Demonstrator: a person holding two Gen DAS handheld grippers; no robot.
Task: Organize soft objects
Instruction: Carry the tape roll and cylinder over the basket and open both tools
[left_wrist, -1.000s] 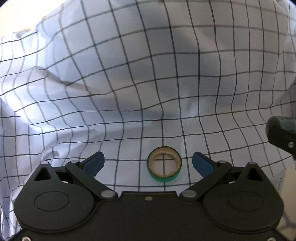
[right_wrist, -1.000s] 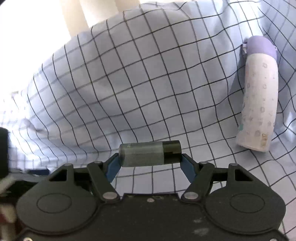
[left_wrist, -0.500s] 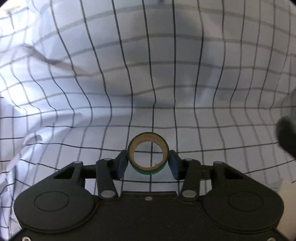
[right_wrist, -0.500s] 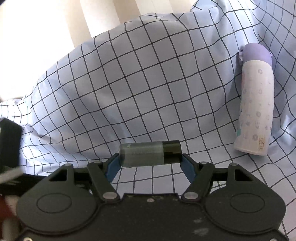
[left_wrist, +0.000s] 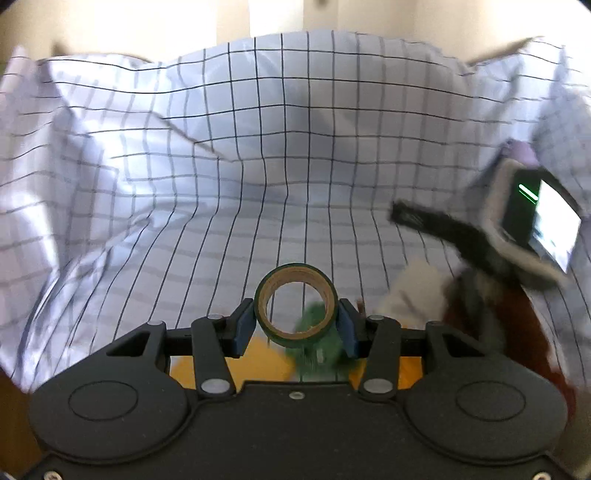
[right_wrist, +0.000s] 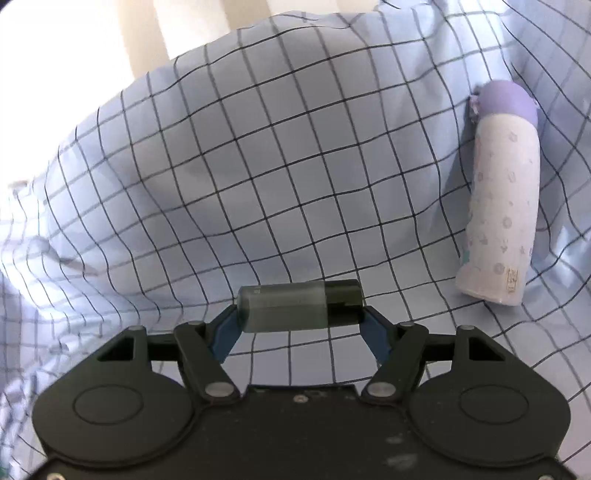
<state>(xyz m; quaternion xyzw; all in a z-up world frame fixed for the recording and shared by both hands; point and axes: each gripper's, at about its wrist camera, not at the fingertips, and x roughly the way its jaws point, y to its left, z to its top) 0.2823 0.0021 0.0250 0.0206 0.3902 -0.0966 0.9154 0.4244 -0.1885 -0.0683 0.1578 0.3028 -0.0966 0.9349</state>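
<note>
Left gripper (left_wrist: 295, 314) tilted forward and down over the checked sheet (left_wrist: 258, 147), jaws pinched on a tape roll (left_wrist: 295, 307). Blue pads (left_wrist: 243, 326) pressed to the roll's two sides, hole facing the camera. Green outside, tan cardboard core inside, sheet lines visible through the hole. Roll held clear of the sheet, above blurred yellow and green shapes (left_wrist: 317, 350) just below the jaws; too smeared to name. At the right edge of the left view, the other gripper's body (left_wrist: 532, 221) with a lit screen, blurred, and perhaps something white beneath it.

Right gripper (right_wrist: 299, 314) angled down likewise, jaws part way apart and clamped end to end on a small cylinder (right_wrist: 295, 308). Lying crosswise between the pads: smoky translucent left part, dark opaque right part. Held just above the sheet (right_wrist: 258, 166), not resting on it.

Sheet pale blue with a dark grid, rumpled, bulging up behind both grippers. To the right in the right view, a bottle (right_wrist: 502, 206) lying on the sheet, white with faint printed marks, purple cap pointing away, well apart from the cylinder.
</note>
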